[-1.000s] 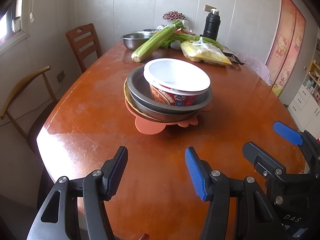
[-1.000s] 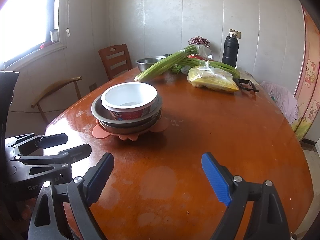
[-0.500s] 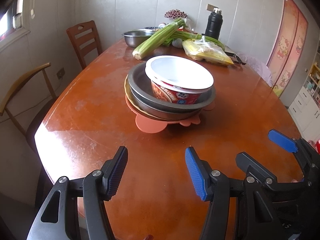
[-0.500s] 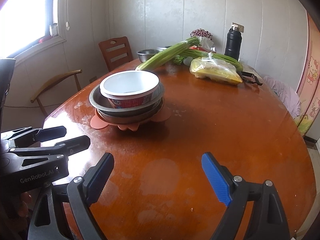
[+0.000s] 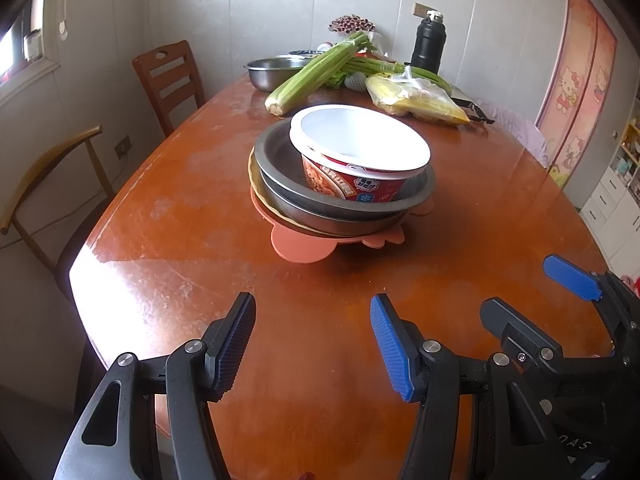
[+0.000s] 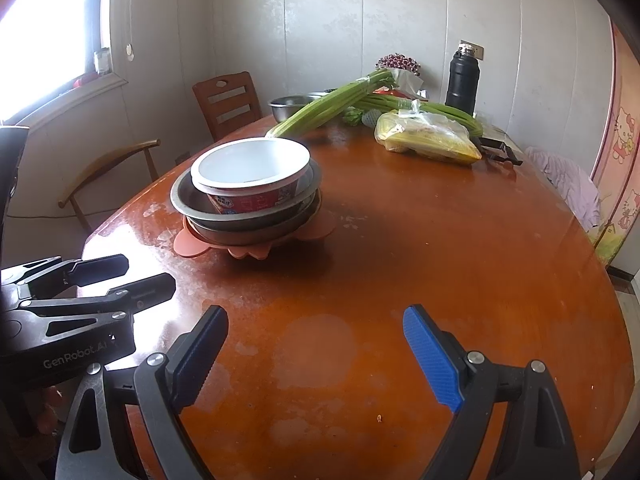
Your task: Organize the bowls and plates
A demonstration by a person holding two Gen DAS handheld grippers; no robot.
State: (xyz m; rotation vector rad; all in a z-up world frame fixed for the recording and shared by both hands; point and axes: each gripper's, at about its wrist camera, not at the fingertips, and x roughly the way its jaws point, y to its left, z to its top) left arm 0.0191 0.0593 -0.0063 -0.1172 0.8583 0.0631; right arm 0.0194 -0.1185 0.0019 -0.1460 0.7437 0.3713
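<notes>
A stack stands mid-table: a white-rimmed red noodle bowl [image 5: 360, 160] [image 6: 250, 174] sits inside grey metal pans [image 5: 280, 172] [image 6: 188, 200], which rest on a yellowish plate and an orange flower-shaped mat [image 5: 300, 246] [image 6: 192, 242]. My left gripper [image 5: 314, 340] hangs open over the near table edge, short of the stack, nothing between its fingers. My right gripper [image 6: 316, 348] is open too and wider, also empty, to the right of the stack. Each gripper shows in the other's view: the right [image 5: 560, 300] and the left [image 6: 120, 276].
At the far end of the wooden table [image 5: 180, 240] lie celery stalks [image 5: 316, 72], a steel bowl [image 5: 276, 70], a bag of corn [image 5: 416, 98] and a black flask [image 5: 430, 46]. Two chairs [image 5: 168, 76] stand along the left side.
Both views have closed in a little on the stack, which now looks slightly larger. Neither gripper's opening has changed.
</notes>
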